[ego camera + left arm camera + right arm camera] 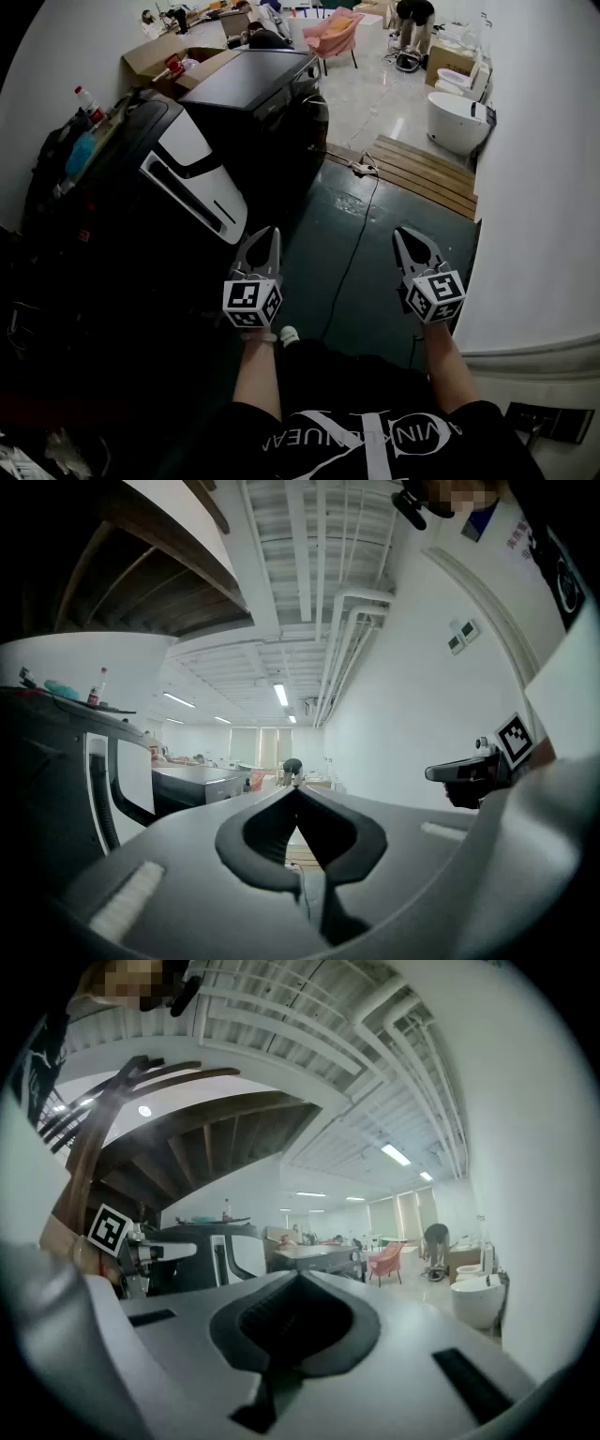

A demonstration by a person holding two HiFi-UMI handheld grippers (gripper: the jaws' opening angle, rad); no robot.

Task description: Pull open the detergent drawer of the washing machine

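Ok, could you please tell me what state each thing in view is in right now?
Left gripper: shut, empty, in the air.
Right gripper: shut, empty, in the air.
Washing machine: untouched, both grippers clear of it.
Bottle: upright on top of the washing machine.
Cable: lying loose on the floor.
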